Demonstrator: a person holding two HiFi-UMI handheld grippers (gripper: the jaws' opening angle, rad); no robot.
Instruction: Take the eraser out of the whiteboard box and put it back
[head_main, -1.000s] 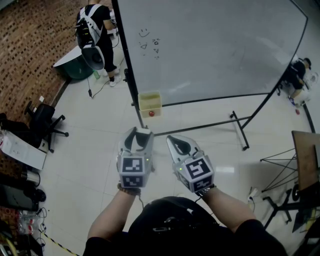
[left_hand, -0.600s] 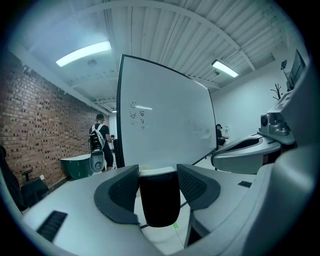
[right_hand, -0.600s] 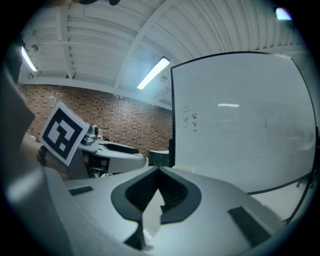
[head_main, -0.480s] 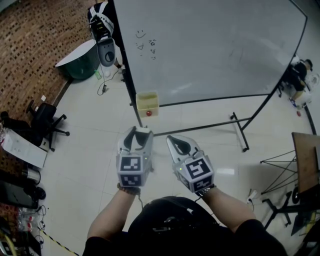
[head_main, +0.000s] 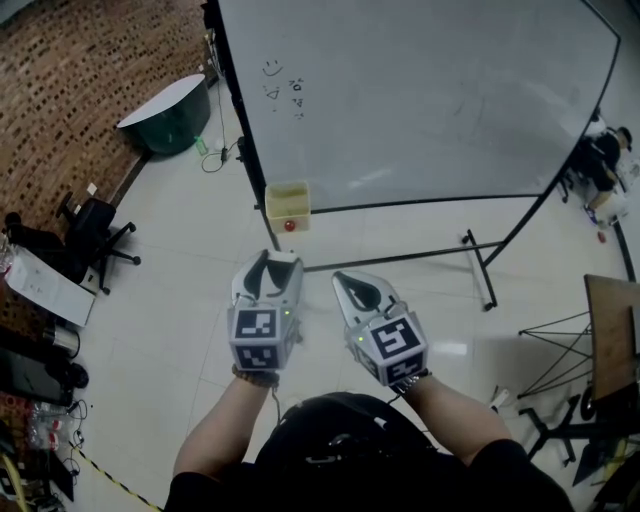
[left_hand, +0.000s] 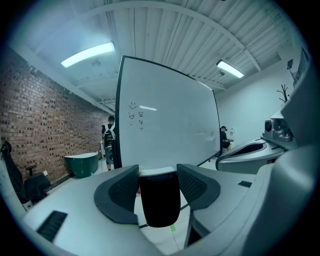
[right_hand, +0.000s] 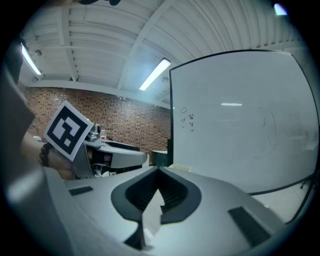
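Black eraser (left_hand: 159, 202) clamped in left tool (left_hand: 158, 181); right tool (right_hand: 158, 172) closed.

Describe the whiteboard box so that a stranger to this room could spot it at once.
Start from the large whiteboard on its black stand, the biggest thing in the head view. Go down to its lower left corner, where the box sits against the board's edge. It is small and pale yellow, the only thing of that colour there, with a small red thing just beneath it.
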